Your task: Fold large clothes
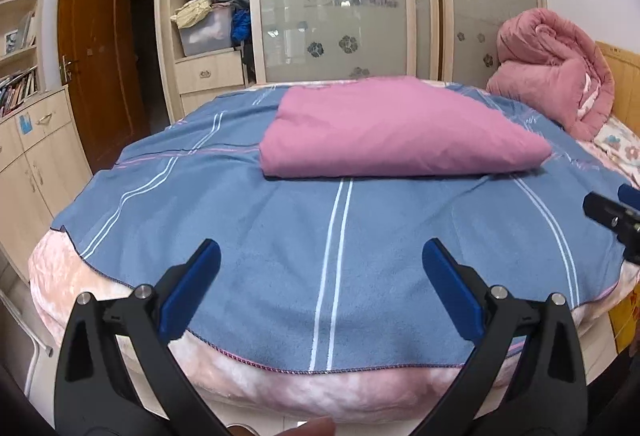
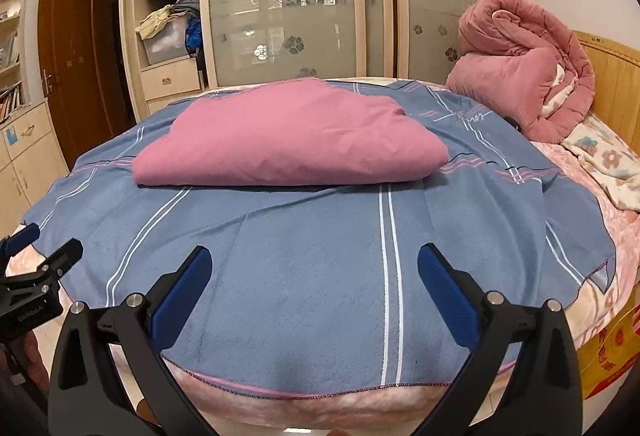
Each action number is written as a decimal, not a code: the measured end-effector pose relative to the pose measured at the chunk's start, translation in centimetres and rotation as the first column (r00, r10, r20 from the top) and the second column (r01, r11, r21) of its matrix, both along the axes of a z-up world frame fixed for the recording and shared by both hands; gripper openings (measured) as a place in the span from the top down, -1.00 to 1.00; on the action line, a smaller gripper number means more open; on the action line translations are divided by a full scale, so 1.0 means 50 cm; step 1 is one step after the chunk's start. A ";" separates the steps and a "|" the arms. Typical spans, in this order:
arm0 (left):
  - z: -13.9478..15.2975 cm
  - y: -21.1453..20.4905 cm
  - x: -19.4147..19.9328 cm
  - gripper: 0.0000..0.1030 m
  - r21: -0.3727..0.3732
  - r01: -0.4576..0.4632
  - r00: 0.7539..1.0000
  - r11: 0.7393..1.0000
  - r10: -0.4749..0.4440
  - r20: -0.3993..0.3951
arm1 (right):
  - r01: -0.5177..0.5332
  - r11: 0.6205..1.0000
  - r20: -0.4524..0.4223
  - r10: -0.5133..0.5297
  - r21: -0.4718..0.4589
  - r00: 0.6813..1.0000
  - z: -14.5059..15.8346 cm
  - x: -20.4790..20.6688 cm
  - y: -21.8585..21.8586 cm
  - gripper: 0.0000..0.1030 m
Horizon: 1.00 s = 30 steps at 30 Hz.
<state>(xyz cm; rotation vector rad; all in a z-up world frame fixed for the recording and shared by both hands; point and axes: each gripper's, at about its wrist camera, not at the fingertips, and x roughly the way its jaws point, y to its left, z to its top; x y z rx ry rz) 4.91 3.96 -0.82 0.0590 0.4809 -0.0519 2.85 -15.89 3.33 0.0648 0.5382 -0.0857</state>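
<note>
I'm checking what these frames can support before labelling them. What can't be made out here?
- Pink folded cloth: its layers and far edge, hidden by its own top in both views.
- Blue striped blanket: the far part, covered by that cloth.
- Right gripper: in the left wrist view, cut off by the frame edge.
- Books: titles too small.

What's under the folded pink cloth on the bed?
The folded pink cloth lies on the blue striped blanket, spread flat over the bed. A pink bed cover shows below the blanket's near hem. Anything between cloth and blanket is covered.
</note>
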 end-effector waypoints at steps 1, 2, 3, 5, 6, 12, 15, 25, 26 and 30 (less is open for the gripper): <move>-0.001 -0.001 -0.002 -0.96 -0.007 -0.003 1.000 1.000 0.003 0.003 | 0.002 1.000 0.005 -0.002 -0.001 1.000 0.001 -0.001 0.003 -0.97; 0.000 -0.002 -0.004 -0.96 -0.012 -0.005 1.000 1.000 0.005 0.005 | 0.001 1.000 0.004 -0.001 0.002 1.000 0.000 -0.002 0.006 -0.97; 0.001 -0.004 -0.005 -0.96 -0.012 -0.005 1.000 1.000 0.005 0.006 | 0.000 1.000 0.003 -0.001 0.002 1.000 -0.001 -0.001 0.008 -0.97; 0.002 -0.011 -0.001 -0.96 -0.005 -0.004 1.000 1.000 0.004 0.009 | -0.008 1.000 -0.001 0.008 -0.011 1.000 -0.005 0.002 0.018 -0.97; 0.002 -0.017 0.001 -0.96 -0.001 -0.003 1.000 1.000 0.003 0.010 | -0.011 1.000 -0.005 0.011 -0.018 1.000 -0.007 0.005 0.021 -0.97; -0.001 -0.035 0.017 -0.96 -0.012 0.008 1.000 1.000 -0.009 -0.016 | -0.023 0.999 -0.007 0.023 -0.023 1.000 -0.007 0.011 0.032 -0.97; -0.001 -0.050 0.023 -0.96 -0.002 0.017 1.000 1.000 -0.017 -0.013 | -0.026 0.999 -0.002 0.026 -0.021 1.000 -0.004 0.013 0.033 -0.97; -0.005 -0.061 0.042 -0.96 -0.022 -0.008 0.999 1.000 0.007 -0.045 | -0.037 0.999 -0.013 0.037 -0.013 0.999 -0.001 0.016 0.034 -0.97; -0.004 -0.062 0.042 -0.96 -0.015 -0.010 0.999 1.000 0.010 -0.044 | -0.039 0.999 -0.014 0.039 -0.016 0.999 -0.001 0.017 0.035 -0.97; -0.005 -0.068 0.047 -0.96 0.027 -0.032 0.998 0.999 0.034 -0.061 | -0.047 0.999 -0.022 0.046 -0.021 0.999 -0.004 0.019 0.040 -0.97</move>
